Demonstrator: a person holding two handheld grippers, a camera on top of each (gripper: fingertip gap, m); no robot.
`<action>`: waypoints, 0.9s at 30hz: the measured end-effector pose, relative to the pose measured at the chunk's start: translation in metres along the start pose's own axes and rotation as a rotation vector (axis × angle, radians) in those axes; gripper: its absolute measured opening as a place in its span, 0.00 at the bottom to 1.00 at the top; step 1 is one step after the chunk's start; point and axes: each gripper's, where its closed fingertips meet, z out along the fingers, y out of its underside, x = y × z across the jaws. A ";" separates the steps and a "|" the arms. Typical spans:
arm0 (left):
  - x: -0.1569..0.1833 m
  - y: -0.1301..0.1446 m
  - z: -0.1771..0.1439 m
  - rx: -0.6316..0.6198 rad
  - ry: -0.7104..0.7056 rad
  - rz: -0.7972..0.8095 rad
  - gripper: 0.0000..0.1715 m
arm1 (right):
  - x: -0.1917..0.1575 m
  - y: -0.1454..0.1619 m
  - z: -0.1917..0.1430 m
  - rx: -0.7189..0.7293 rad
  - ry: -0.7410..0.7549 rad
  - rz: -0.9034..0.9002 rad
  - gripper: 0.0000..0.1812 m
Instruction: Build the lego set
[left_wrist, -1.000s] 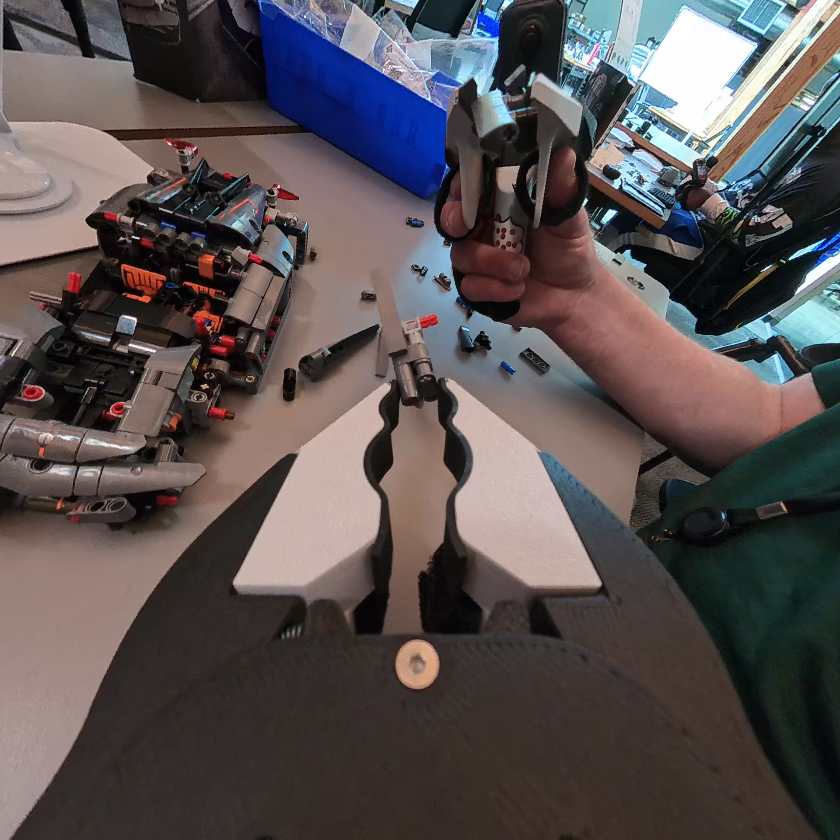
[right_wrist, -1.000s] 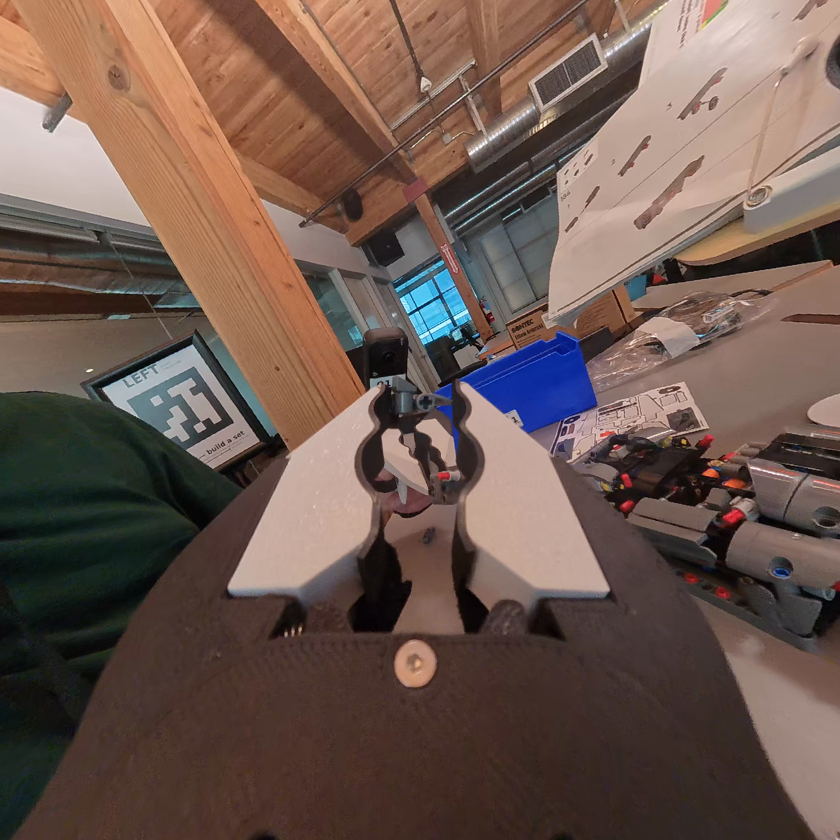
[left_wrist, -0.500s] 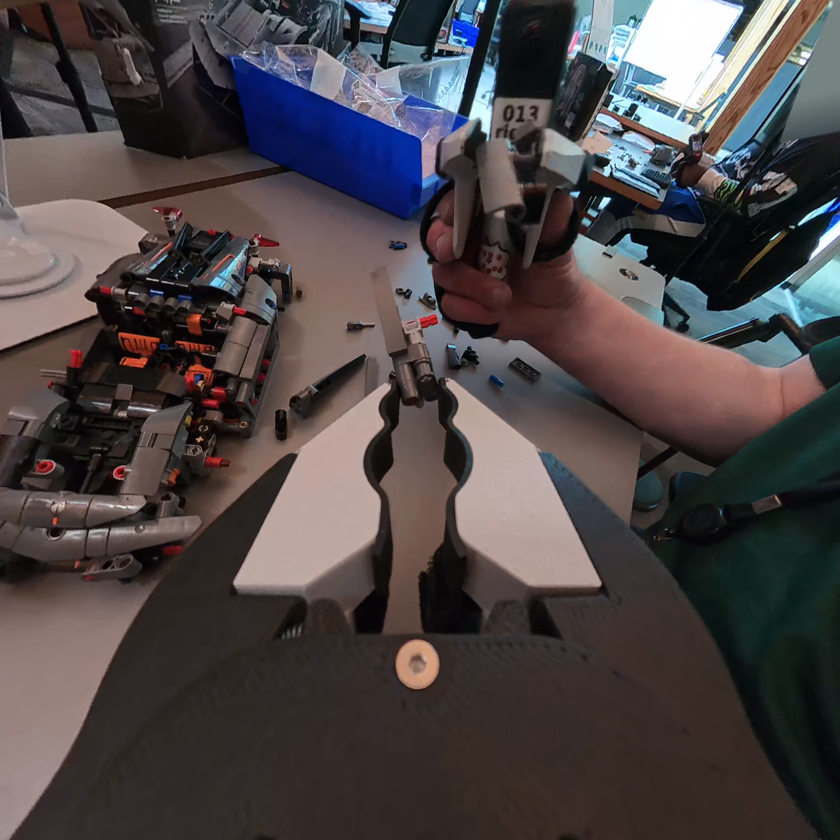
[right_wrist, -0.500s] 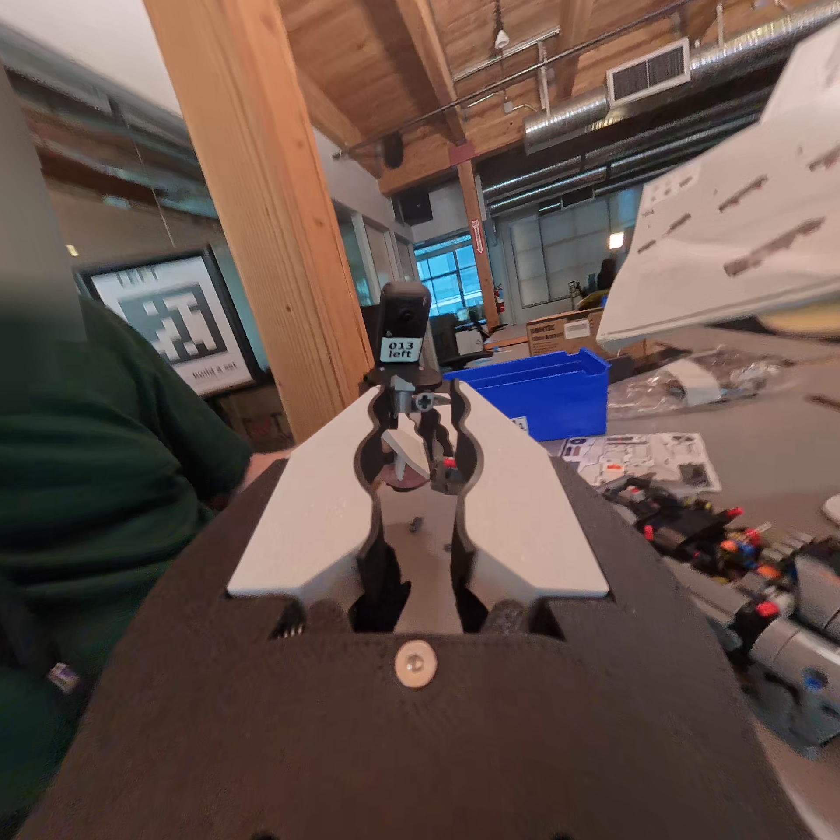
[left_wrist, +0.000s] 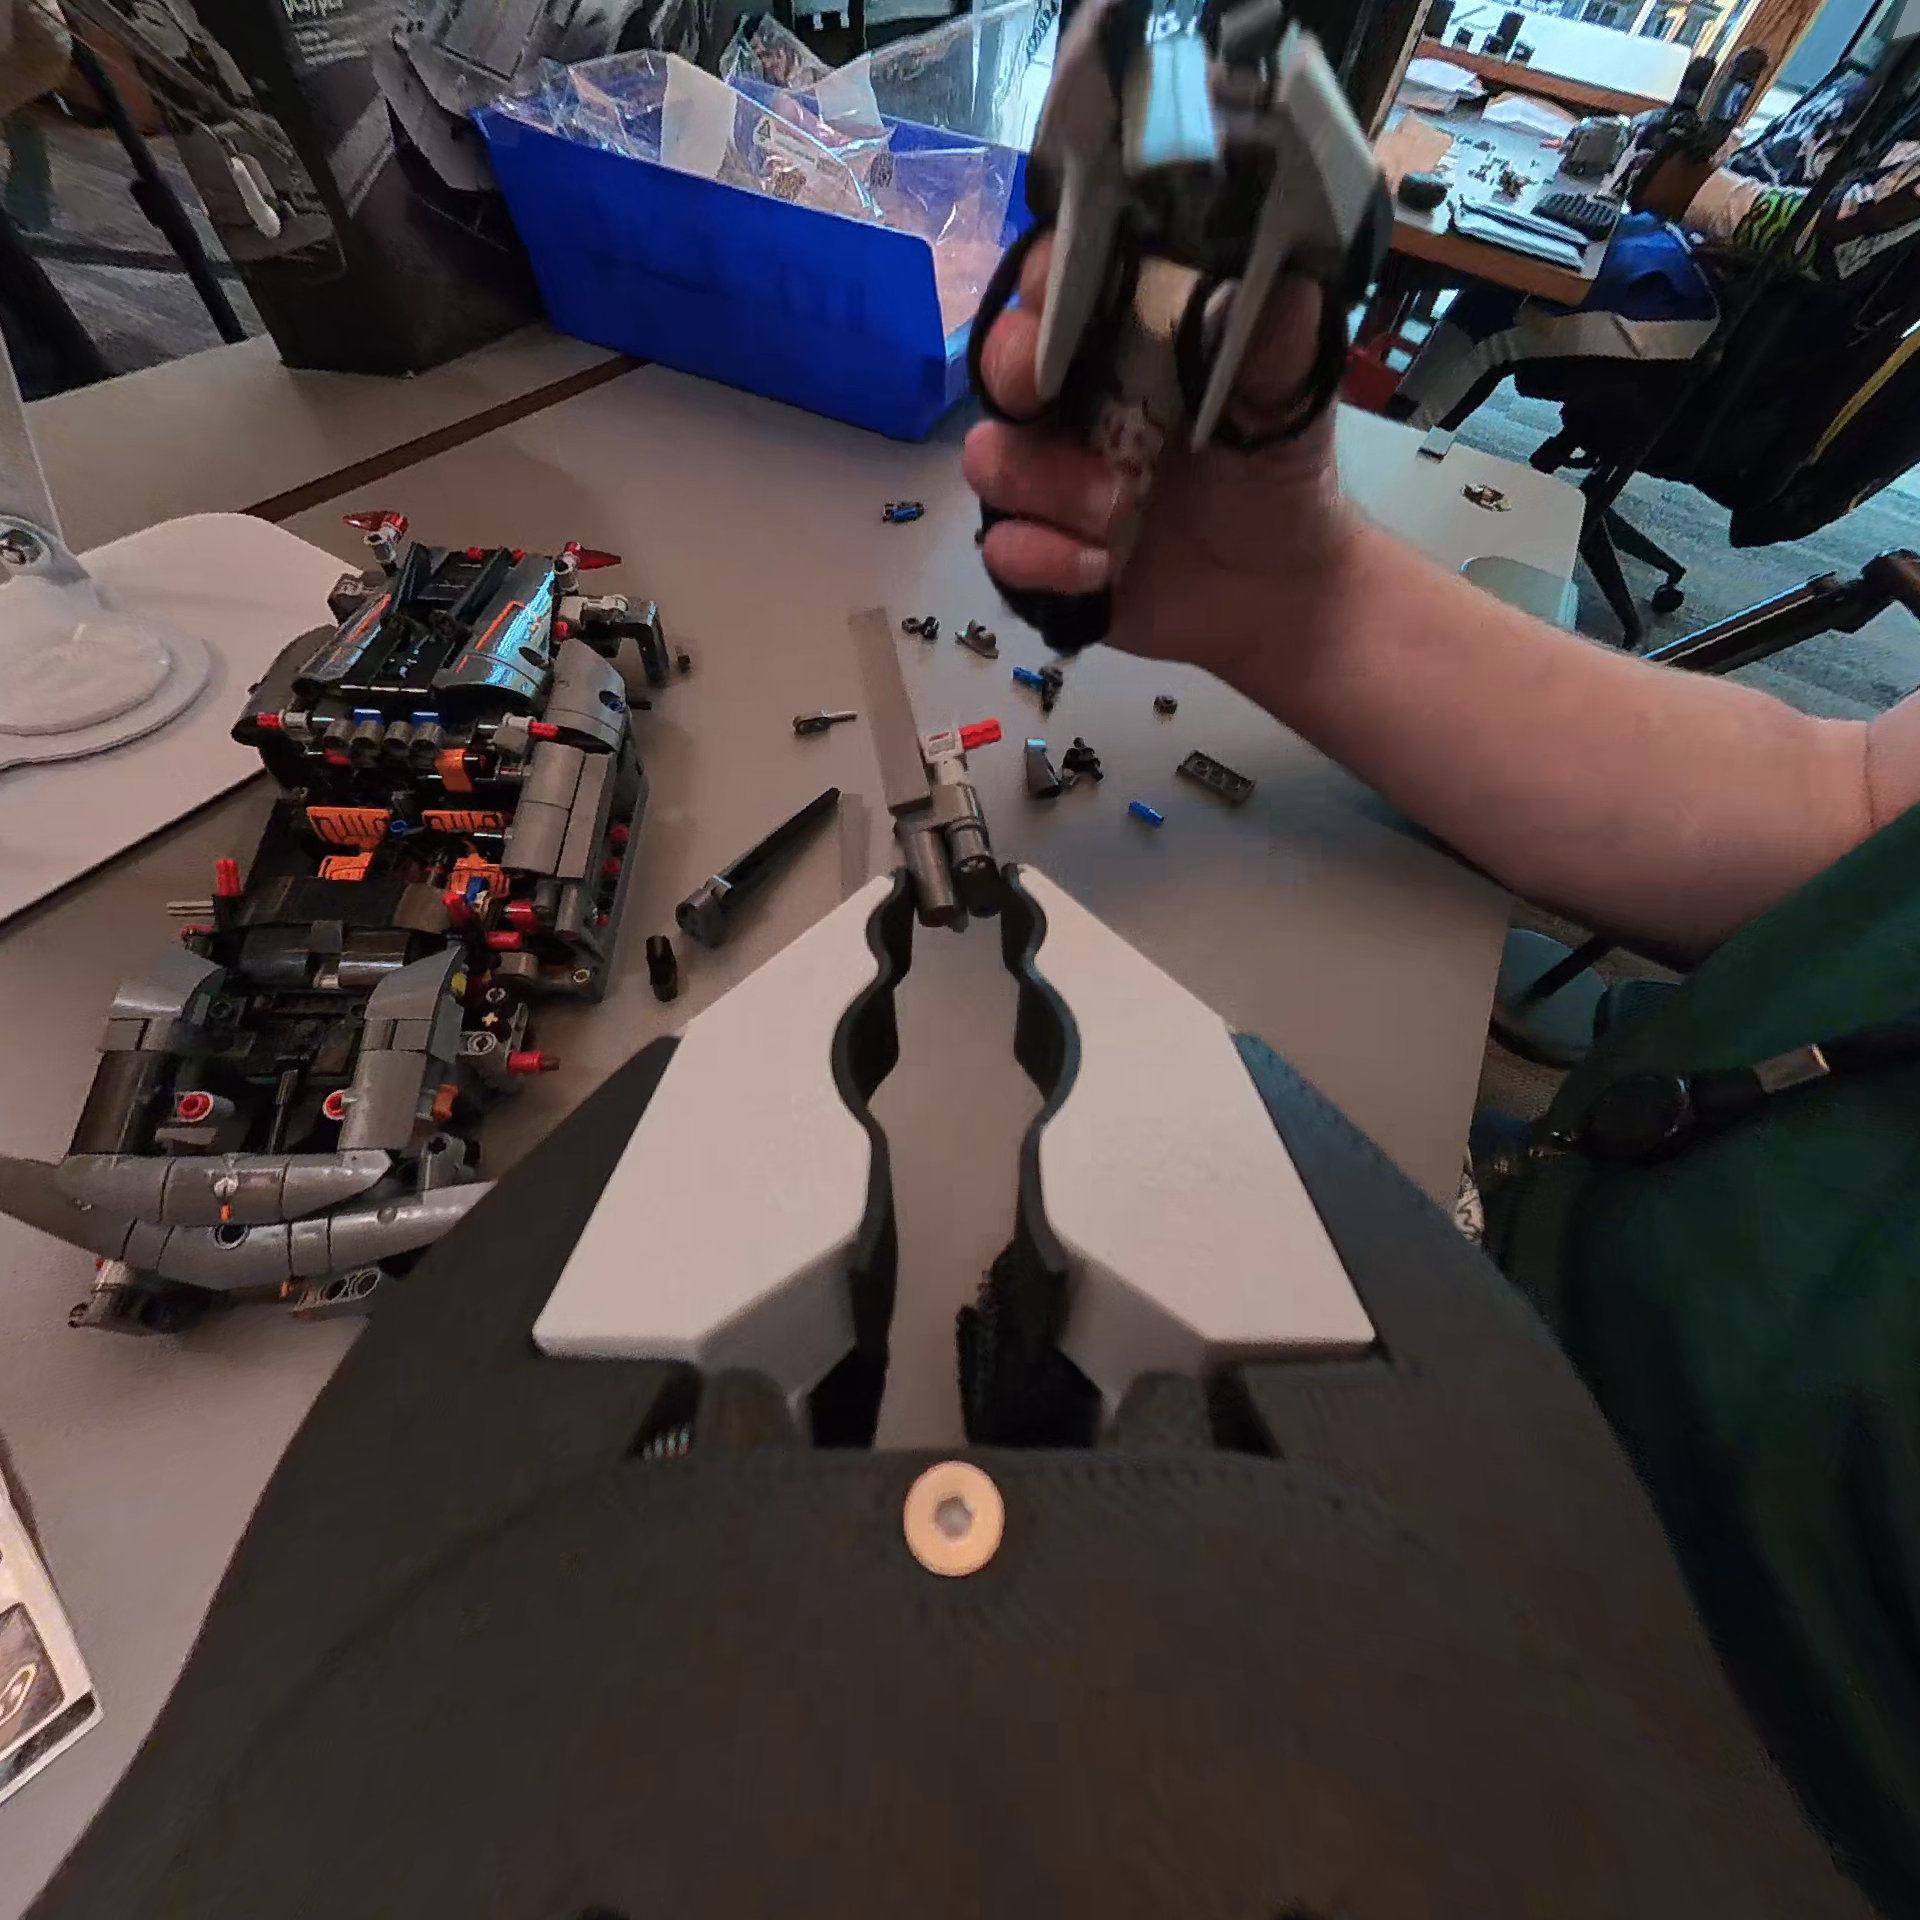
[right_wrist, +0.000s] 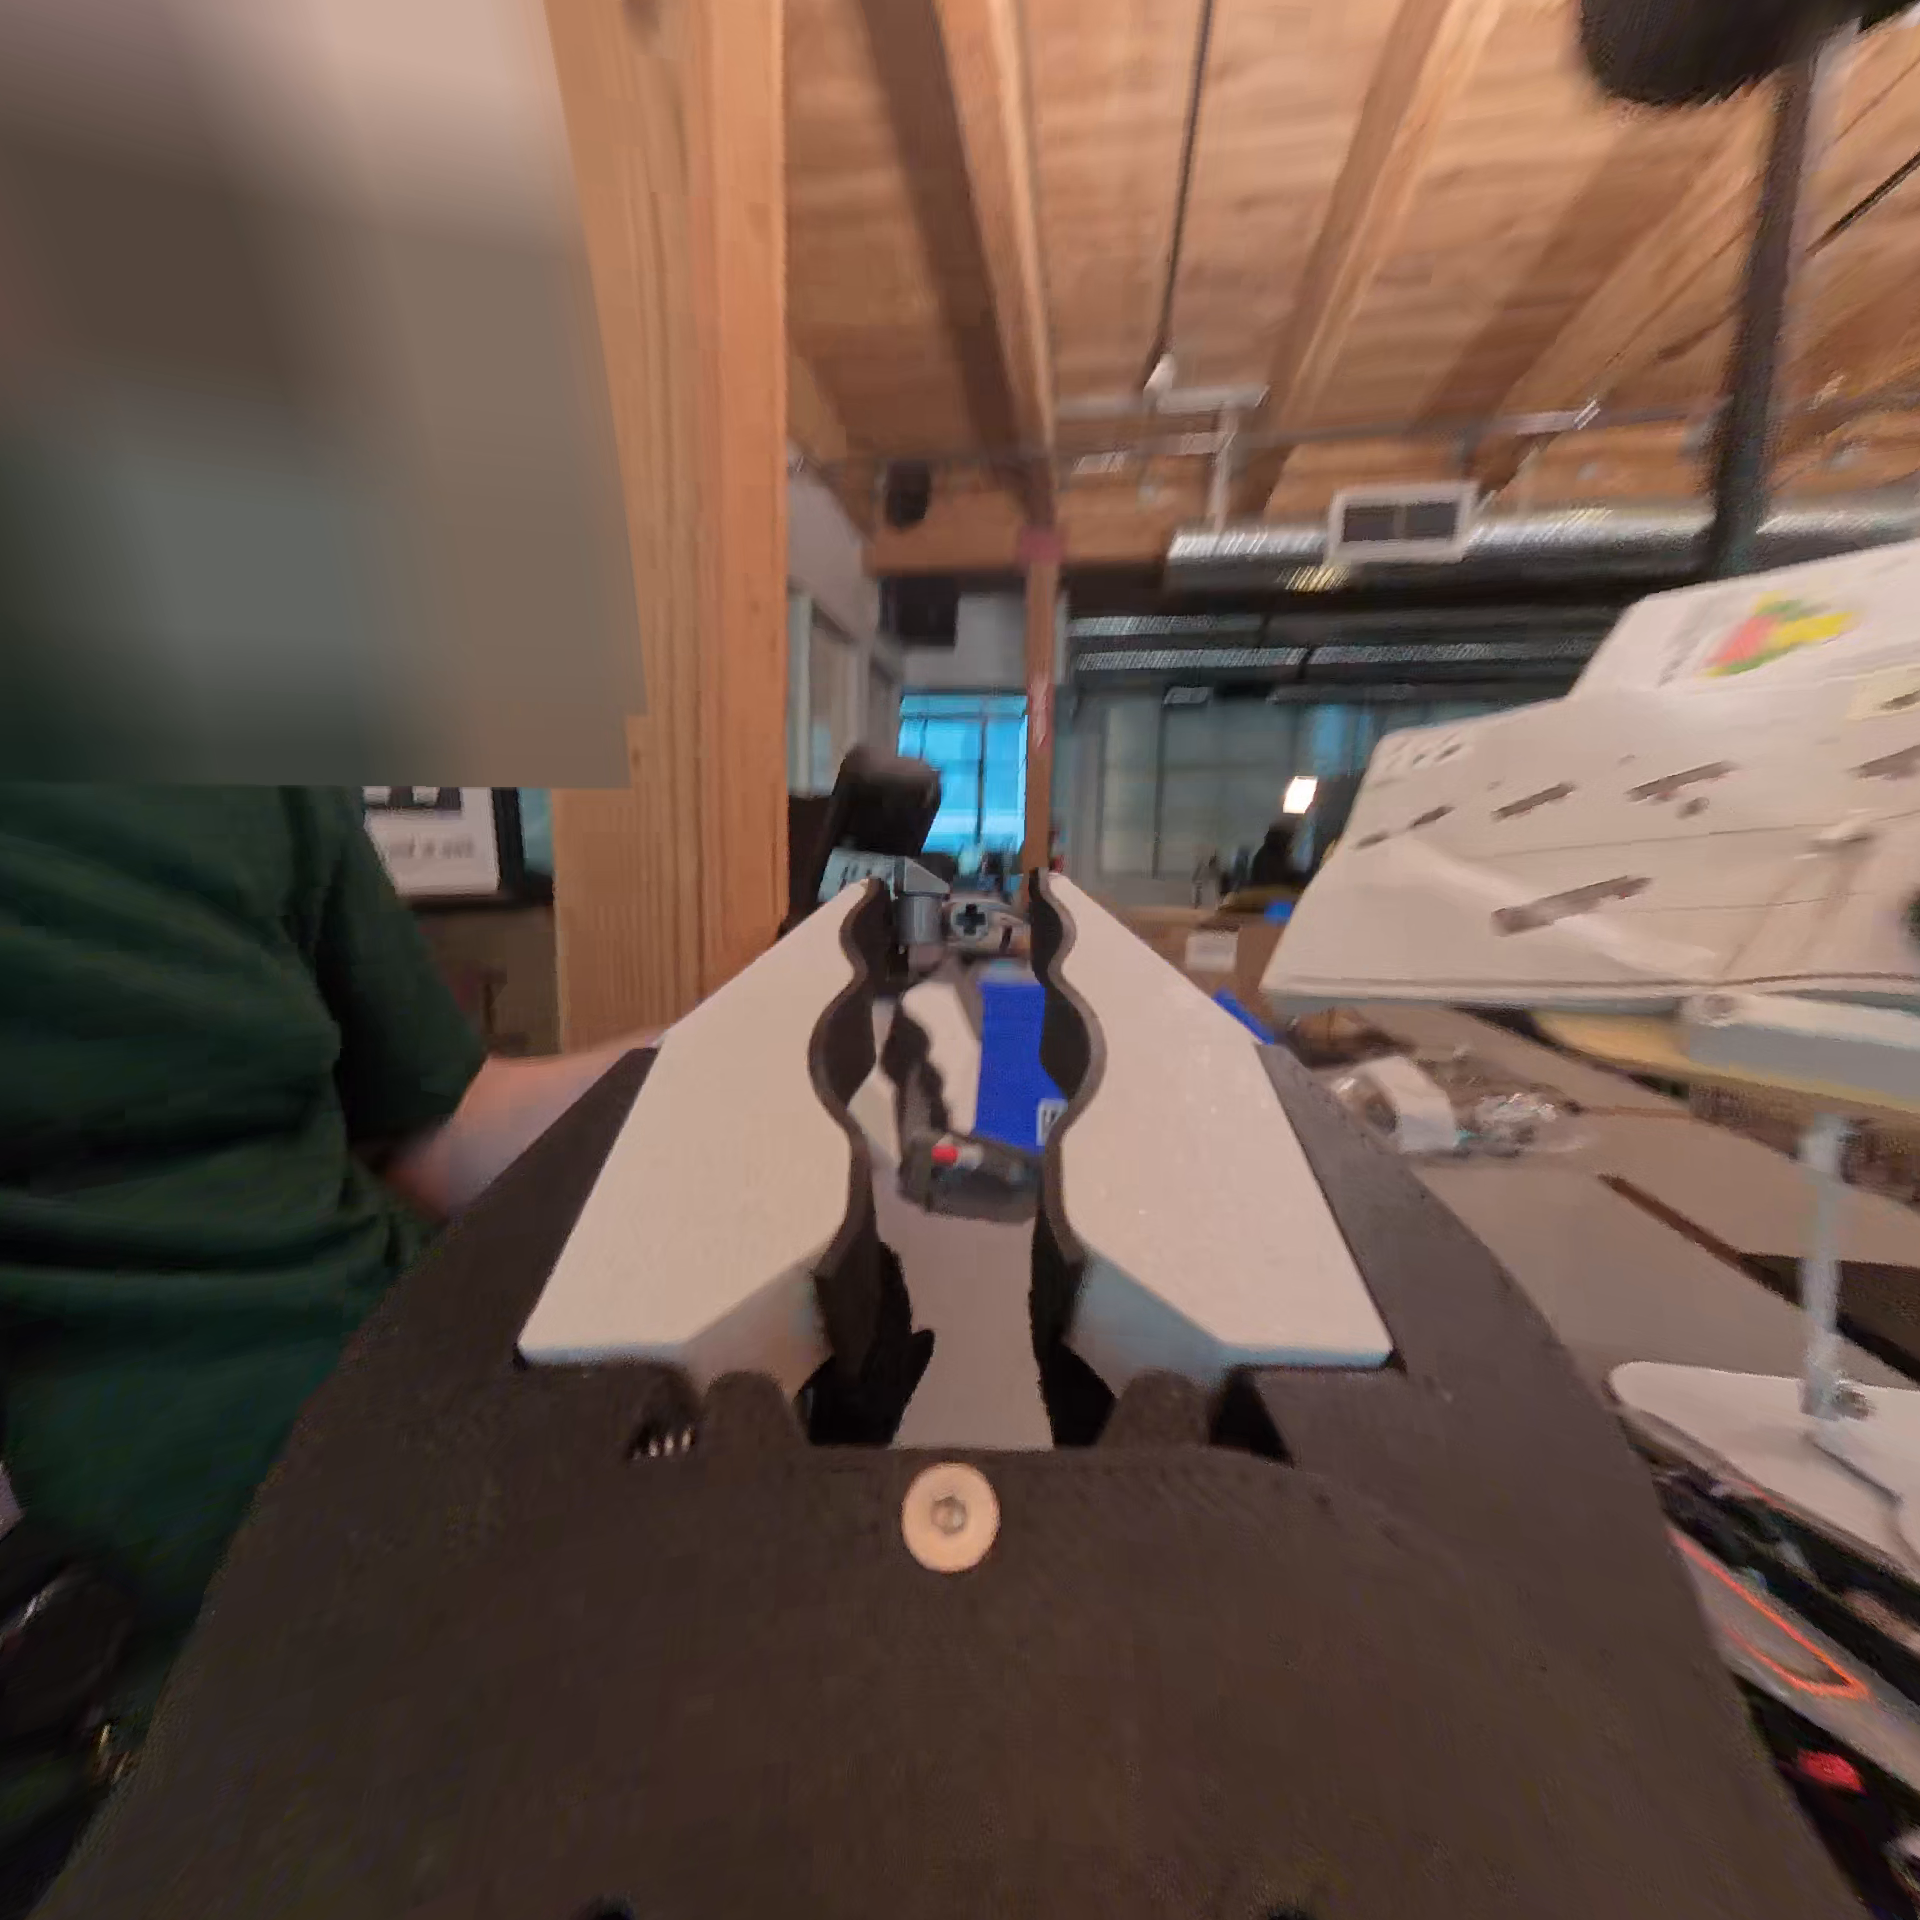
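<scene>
From where I sit, the half-built model (left_wrist: 364, 894) lies on the table (left_wrist: 727, 499), and I place everything by it. Behind it to the right stands the bin (left_wrist: 748, 270) with bags in it. Right of the model lie a long beam piece (left_wrist: 753, 868) and scattered small parts (left_wrist: 1060, 764). Left of it sits a stand base (left_wrist: 94, 665).
</scene>
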 end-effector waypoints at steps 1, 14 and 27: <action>0.001 0.001 0.000 -0.003 0.004 -0.001 0.08 | 0.006 -0.015 -0.011 0.073 0.029 0.007 0.14; 0.005 0.006 0.005 -0.007 0.044 -0.027 0.08 | 0.007 -0.002 -0.006 0.045 -0.003 0.075 0.13; 0.014 -0.004 0.008 0.067 0.138 -0.108 0.08 | -0.002 0.042 0.018 -0.113 -0.067 0.143 0.14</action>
